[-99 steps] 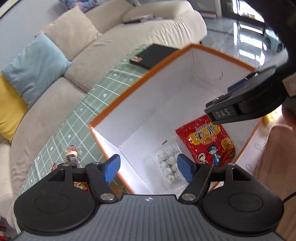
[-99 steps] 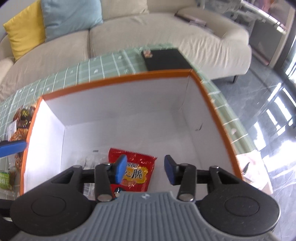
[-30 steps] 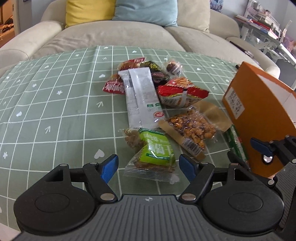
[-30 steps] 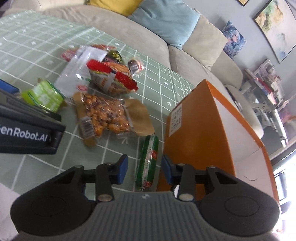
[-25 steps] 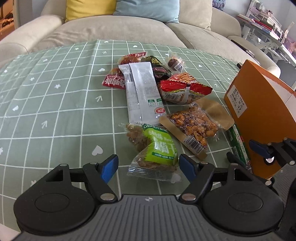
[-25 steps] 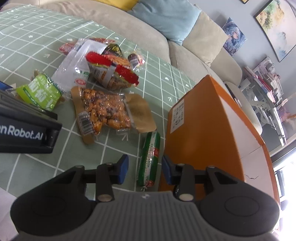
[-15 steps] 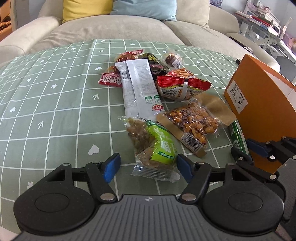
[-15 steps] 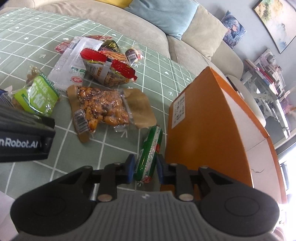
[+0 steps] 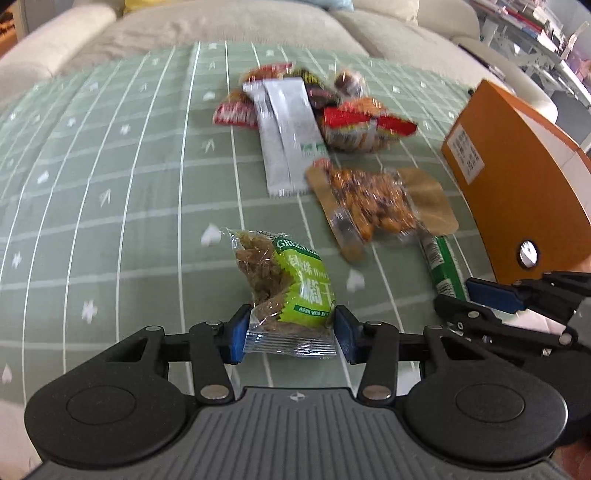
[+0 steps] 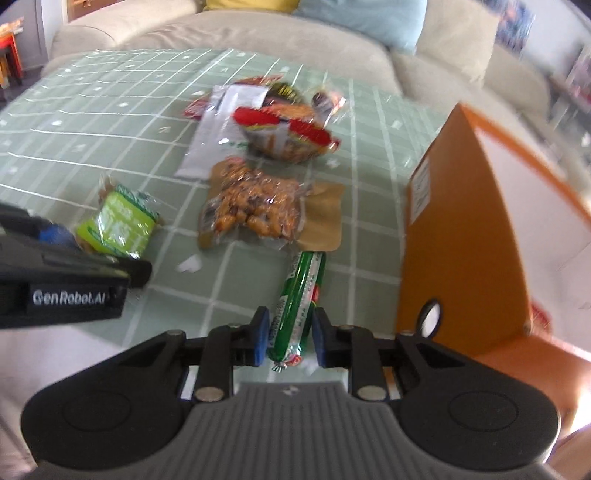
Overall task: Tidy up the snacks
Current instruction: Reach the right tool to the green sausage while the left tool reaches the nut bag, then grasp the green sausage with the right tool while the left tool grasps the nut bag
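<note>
My left gripper [image 9: 290,338] is shut on a green raisin packet [image 9: 291,291] and holds it above the green checked tablecloth [image 9: 122,206]. The packet also shows in the right wrist view [image 10: 118,223]. My right gripper [image 10: 289,341] is shut on a green sausage stick [image 10: 301,299], which also shows in the left wrist view [image 9: 441,267]. The orange box [image 10: 458,236] stands just right of the sausage. A nut packet [image 9: 373,206], a silver packet [image 9: 286,136] and red snack bags [image 9: 360,129] lie beyond.
A beige sofa [image 9: 229,26] with cushions runs behind the table. The orange box [image 9: 517,184] stands at the table's right side, with a round hole in its near wall. The table's near edge is just below both grippers.
Both grippers have closed: the left on the green raisin packet, the right on the green sausage stick. The raisin packet now stands up off the cloth.
</note>
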The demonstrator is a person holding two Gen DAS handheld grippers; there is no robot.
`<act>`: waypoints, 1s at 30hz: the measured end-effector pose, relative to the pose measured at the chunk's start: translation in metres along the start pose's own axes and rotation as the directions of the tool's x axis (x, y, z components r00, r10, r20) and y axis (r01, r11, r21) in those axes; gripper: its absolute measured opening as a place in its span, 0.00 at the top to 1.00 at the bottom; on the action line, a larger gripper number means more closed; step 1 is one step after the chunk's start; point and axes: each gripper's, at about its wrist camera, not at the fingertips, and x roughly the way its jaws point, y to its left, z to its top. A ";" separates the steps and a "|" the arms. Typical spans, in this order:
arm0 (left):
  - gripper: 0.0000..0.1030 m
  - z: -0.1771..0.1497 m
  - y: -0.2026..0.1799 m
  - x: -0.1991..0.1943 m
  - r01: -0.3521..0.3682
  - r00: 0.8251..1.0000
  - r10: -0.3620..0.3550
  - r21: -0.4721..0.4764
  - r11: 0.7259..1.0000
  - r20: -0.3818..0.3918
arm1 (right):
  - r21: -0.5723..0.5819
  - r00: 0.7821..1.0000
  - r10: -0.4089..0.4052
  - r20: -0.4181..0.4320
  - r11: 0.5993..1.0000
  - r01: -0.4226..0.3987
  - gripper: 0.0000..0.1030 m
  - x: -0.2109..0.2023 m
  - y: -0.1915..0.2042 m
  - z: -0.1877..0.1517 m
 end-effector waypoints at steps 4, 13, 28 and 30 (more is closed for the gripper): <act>0.45 -0.002 0.003 -0.003 0.010 0.999 -0.011 -0.029 1.000 -0.039 | 0.110 0.986 0.133 -0.101 0.986 -0.122 0.79 -0.001 -0.011 0.006; 0.21 0.002 0.002 -0.007 0.012 1.000 -0.012 0.010 1.000 -0.006 | 0.215 0.964 0.208 -0.163 0.962 -0.171 0.70 0.014 -0.023 0.026; 0.17 0.013 0.006 0.006 -0.015 0.999 0.015 0.010 1.000 0.035 | 0.251 0.956 0.245 -0.162 0.947 -0.200 0.68 0.028 -0.033 0.037; 0.19 0.012 0.003 0.010 -0.029 0.999 0.028 0.032 0.999 0.019 | 0.244 0.957 0.244 -0.158 0.949 -0.202 0.69 0.027 -0.033 0.037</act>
